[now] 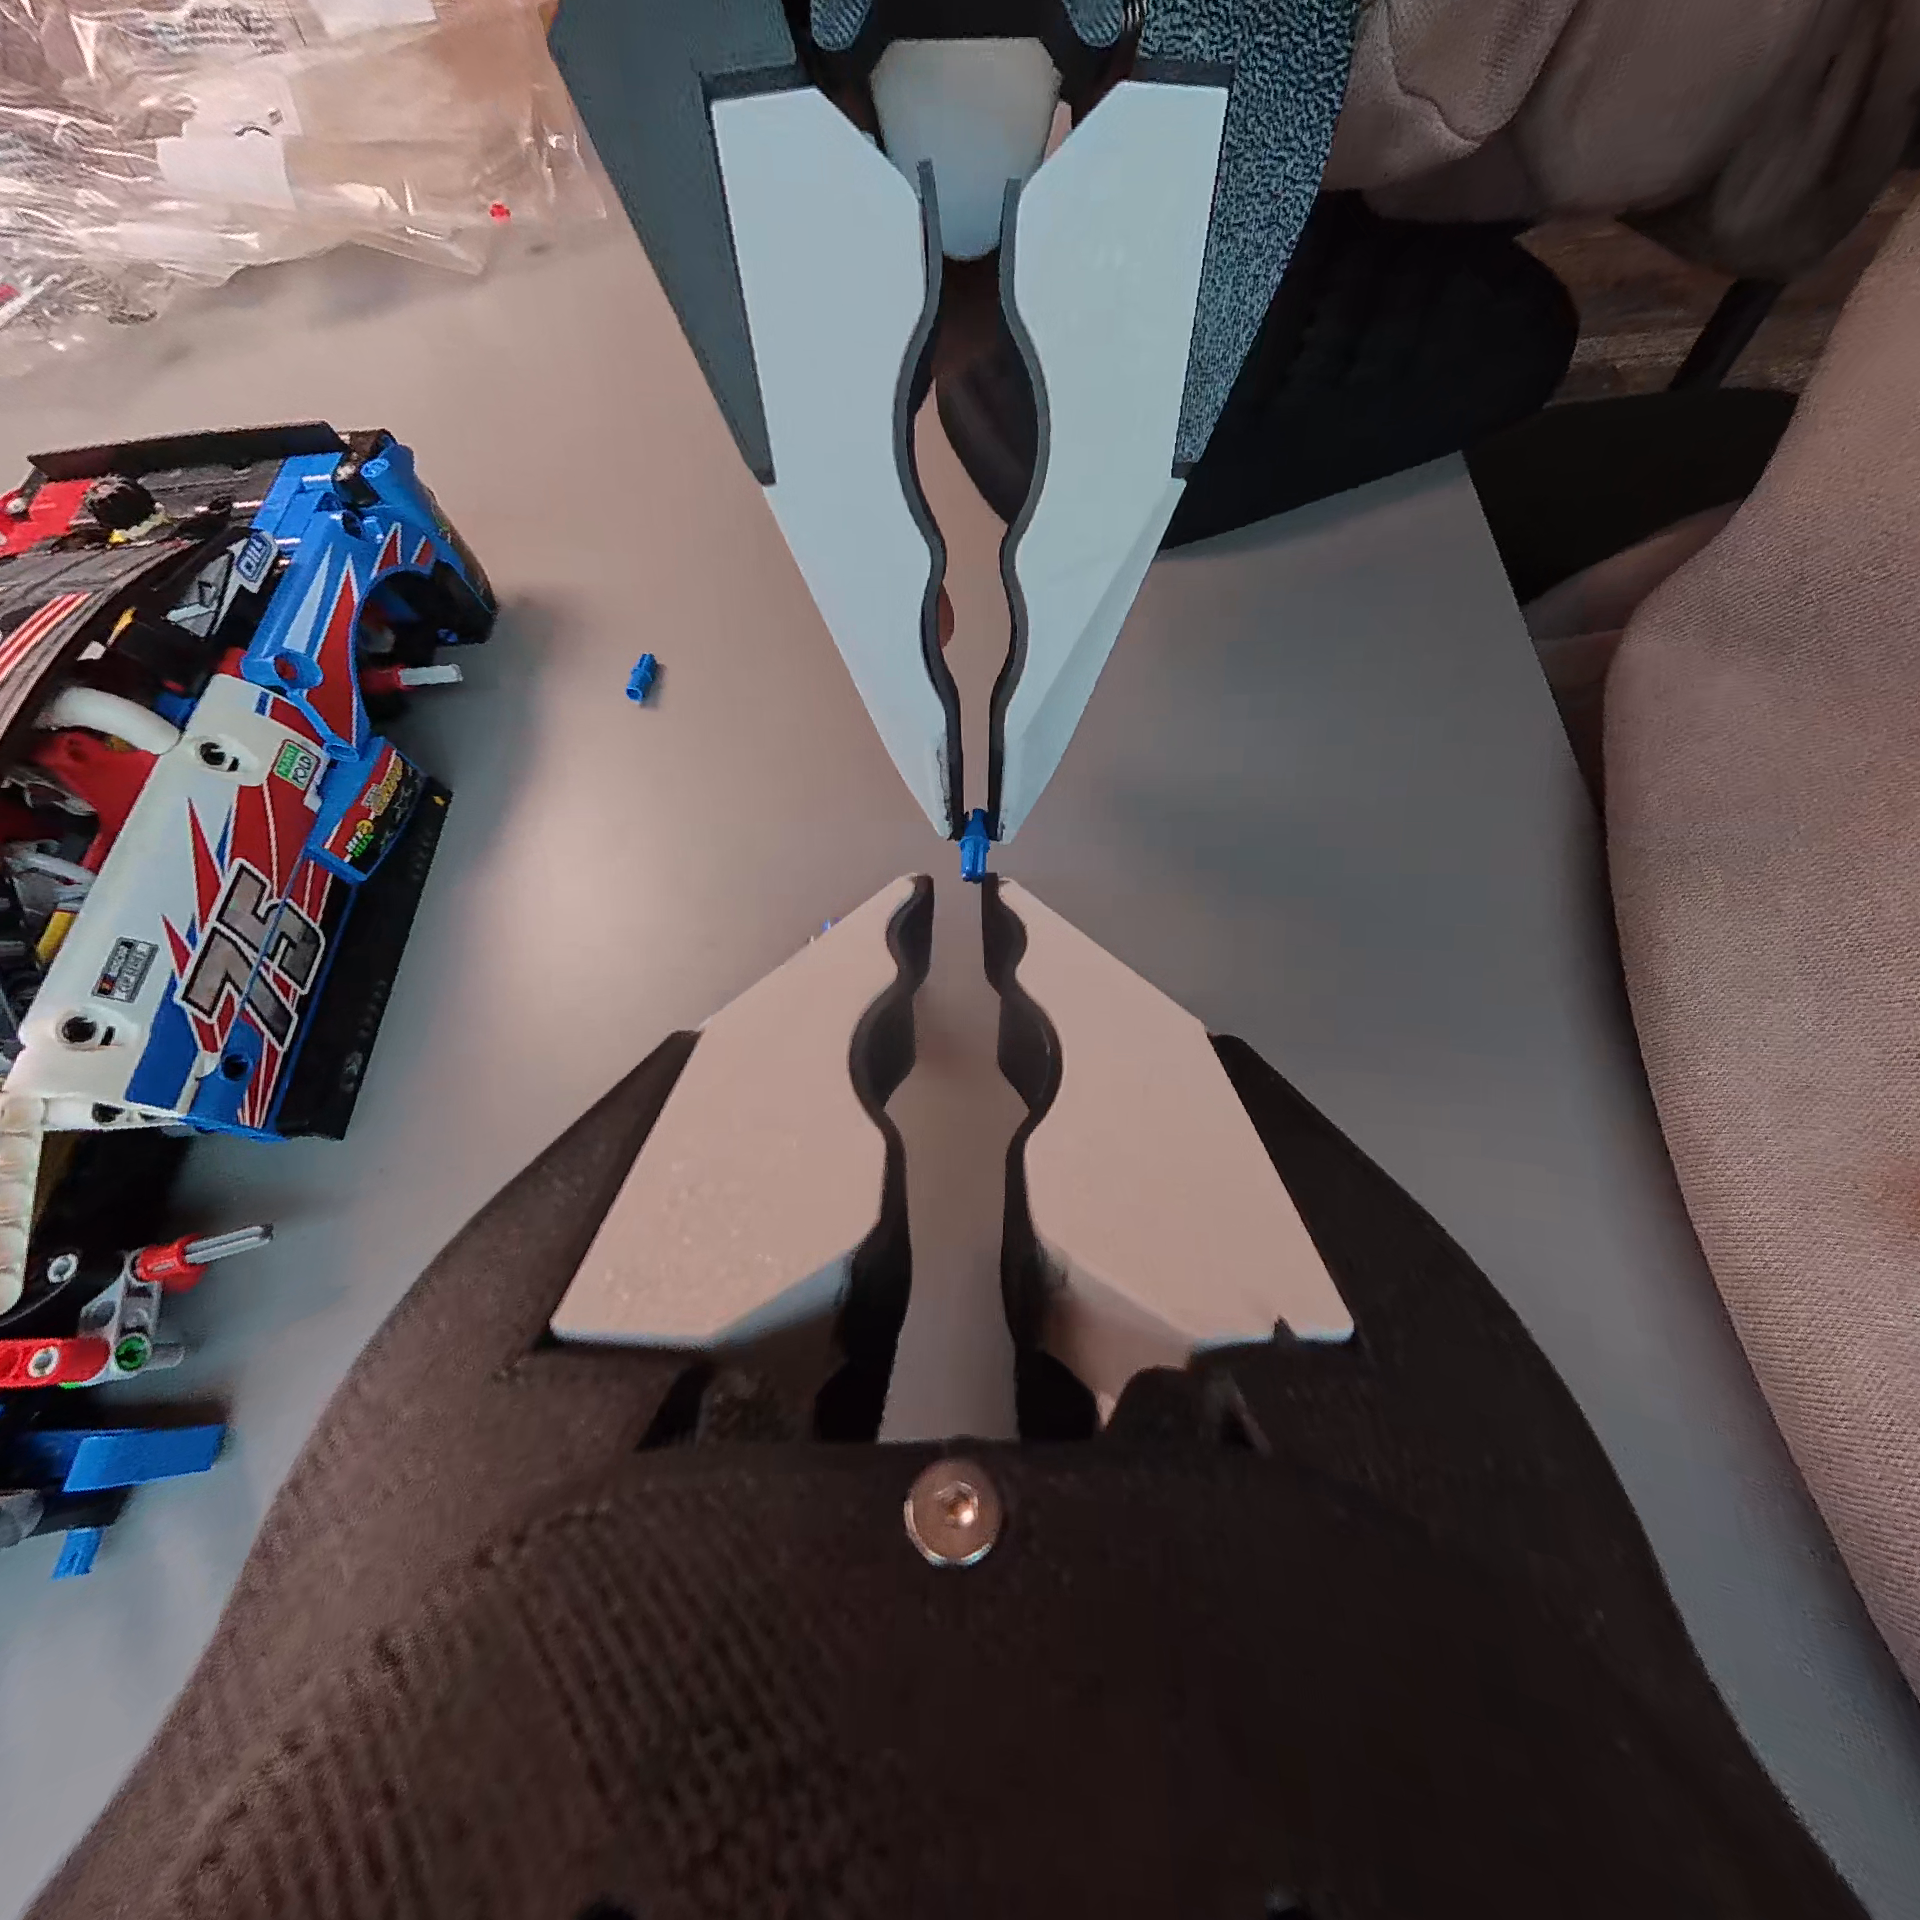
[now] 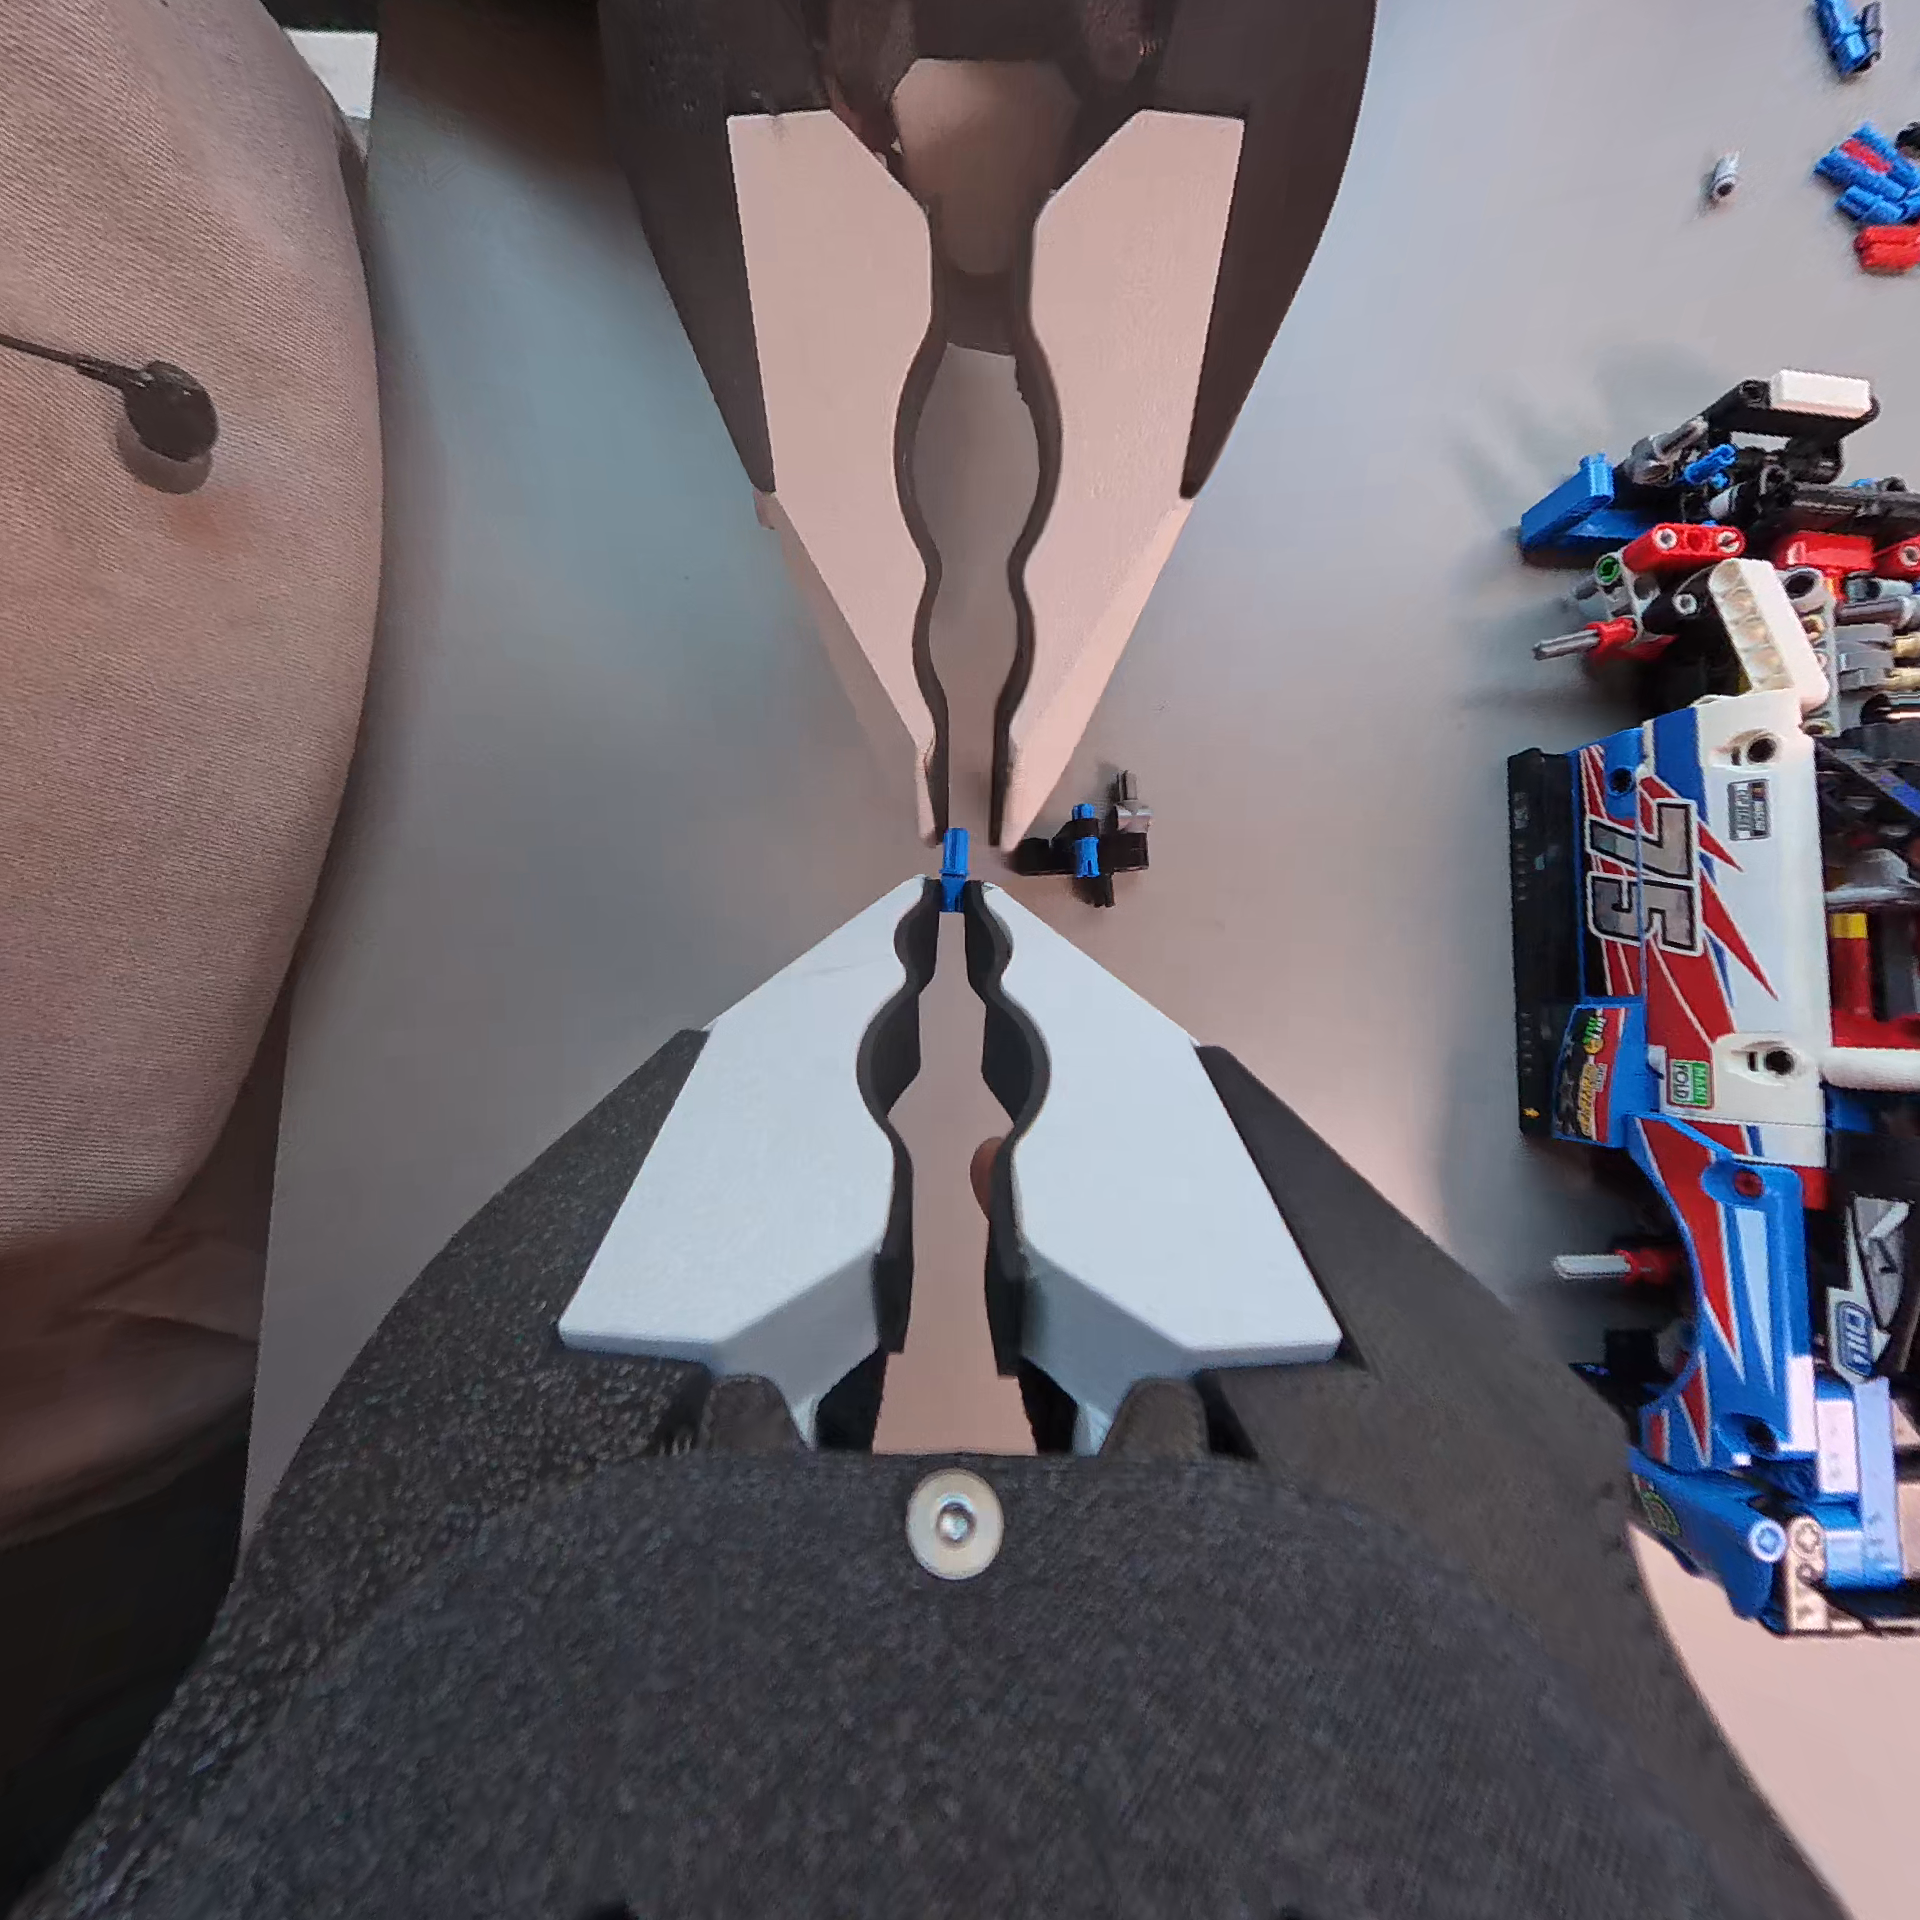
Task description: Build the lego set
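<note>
My right gripper (image 2: 954, 888), with pale grey fingers, is shut on a small blue lego pin (image 2: 954, 864) that sticks out past its tips. My left gripper (image 1: 956, 883), with pinkish fingers, faces it tip to tip above the grey table, its jaws slightly apart. The pin's free end (image 1: 972, 857) sits just at the left gripper's tips; I cannot tell whether they touch. The right gripper (image 1: 977, 826) shows at the top of the left wrist view, and the left gripper (image 2: 968, 831) at the top of the right wrist view. The half-built blue, white and red lego car (image 1: 239, 831) lies to the side.
A loose blue pin (image 1: 644, 677) lies between the car and the grippers. A small black assembly with blue pins (image 2: 1086, 847) sits just right of the tips. Loose blue and red pieces (image 2: 1870, 177) and clear plastic bags (image 1: 239, 135) lie farther off. A person's beige clothing (image 2: 156, 727) borders the table. My two grippers' fingertips are within a few centimetres of each other.
</note>
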The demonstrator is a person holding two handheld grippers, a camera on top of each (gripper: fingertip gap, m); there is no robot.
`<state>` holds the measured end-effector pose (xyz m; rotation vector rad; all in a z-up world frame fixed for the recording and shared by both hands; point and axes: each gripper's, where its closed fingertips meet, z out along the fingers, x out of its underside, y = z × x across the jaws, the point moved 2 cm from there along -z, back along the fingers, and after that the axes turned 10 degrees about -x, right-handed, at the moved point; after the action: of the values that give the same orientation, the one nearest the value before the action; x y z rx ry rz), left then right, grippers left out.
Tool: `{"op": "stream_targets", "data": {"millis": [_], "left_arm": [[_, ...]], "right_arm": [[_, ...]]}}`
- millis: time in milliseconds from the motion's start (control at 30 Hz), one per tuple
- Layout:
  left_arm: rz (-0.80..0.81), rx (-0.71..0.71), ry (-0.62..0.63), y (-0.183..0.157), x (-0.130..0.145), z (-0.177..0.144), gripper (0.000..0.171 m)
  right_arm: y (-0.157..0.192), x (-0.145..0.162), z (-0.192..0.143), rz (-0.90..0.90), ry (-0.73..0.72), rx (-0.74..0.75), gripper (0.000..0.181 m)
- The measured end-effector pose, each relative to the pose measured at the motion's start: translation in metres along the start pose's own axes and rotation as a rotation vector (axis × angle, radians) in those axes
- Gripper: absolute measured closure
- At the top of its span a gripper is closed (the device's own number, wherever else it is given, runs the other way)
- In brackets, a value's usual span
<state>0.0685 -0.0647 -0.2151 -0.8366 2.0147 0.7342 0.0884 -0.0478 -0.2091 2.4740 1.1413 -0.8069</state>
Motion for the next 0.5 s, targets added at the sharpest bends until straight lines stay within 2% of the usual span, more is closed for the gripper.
{"op": "stream_targets", "data": {"millis": [333,400,500], "left_arm": [[-0.027,0.044,-0.037,-0.004,-0.005,-0.002,0.169],[-0.101,0.061,-0.111,0.002,-0.015,-0.01,0.169],[-0.263,0.137,-0.291,0.013,-0.037,-0.029,0.169]], "right_arm": [[0.003,0.002,0.002,0.021,-0.05,-0.005,0.179],[0.001,-0.005,-0.006,0.011,-0.144,0.014,0.179],[0.001,-0.025,-0.031,-0.018,-0.432,0.048,0.175]]}}
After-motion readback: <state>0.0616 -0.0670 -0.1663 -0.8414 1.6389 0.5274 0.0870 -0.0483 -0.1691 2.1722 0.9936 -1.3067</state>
